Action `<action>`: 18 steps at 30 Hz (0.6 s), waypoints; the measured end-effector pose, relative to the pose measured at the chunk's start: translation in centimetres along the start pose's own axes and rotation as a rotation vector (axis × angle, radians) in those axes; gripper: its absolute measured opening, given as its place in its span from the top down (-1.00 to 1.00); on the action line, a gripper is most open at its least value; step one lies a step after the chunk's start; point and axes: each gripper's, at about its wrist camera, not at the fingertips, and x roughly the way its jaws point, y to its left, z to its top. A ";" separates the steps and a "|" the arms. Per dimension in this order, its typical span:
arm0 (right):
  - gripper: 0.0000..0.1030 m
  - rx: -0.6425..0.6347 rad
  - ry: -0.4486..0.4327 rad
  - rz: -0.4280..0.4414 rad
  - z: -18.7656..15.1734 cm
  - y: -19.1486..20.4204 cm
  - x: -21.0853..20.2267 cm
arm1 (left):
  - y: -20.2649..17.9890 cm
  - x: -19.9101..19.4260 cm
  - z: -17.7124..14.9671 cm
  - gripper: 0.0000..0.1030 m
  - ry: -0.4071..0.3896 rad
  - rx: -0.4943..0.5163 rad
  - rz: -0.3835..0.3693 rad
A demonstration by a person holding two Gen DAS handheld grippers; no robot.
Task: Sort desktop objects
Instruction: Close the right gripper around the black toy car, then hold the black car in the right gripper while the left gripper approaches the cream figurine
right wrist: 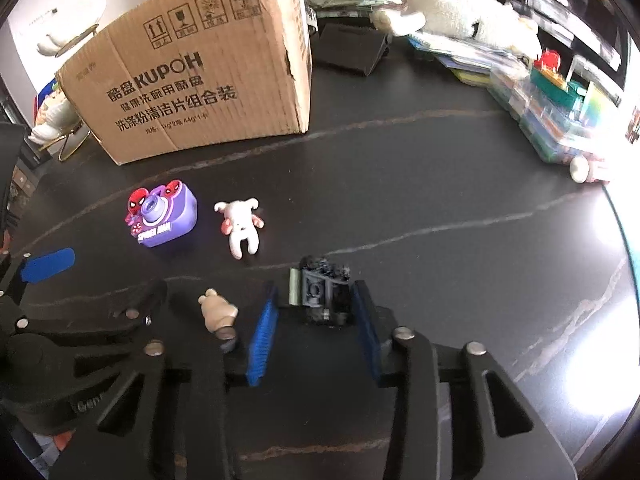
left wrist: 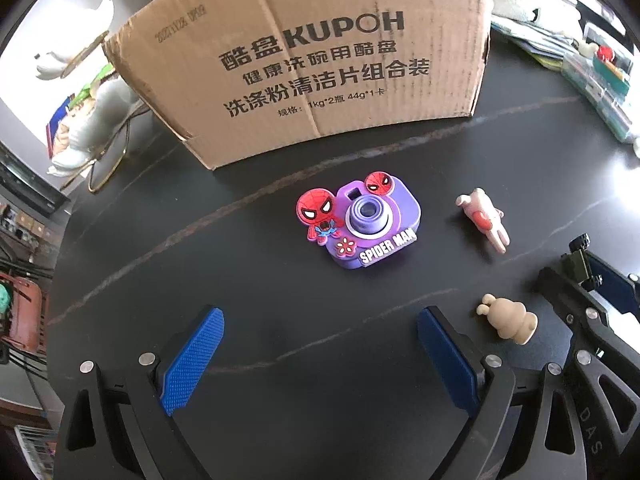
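Note:
A purple Spider-Man toy camera lies on the black table in front of the cardboard box. A pink-white rabbit figure lies to its right. A beige bear figure lies nearer. My left gripper is open and empty, short of the camera. My right gripper is closed around a small dark toy car, pads at both its sides.
Stacked plastic cases with toys and a white plush fill the back right. A dark stand sits behind the box. A white figure on a gold wire stand is at the left.

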 end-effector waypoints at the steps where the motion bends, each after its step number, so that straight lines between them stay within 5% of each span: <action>1: 0.37 -0.008 0.000 -0.008 0.0 0.1 0.0 | 0.0 0.0 0.0 -0.85 0.000 0.004 0.001; 18: 0.38 0.022 -0.053 -0.004 -1.1 -0.2 -3.9 | 0.6 -2.5 -0.7 -0.78 0.006 -0.034 -0.128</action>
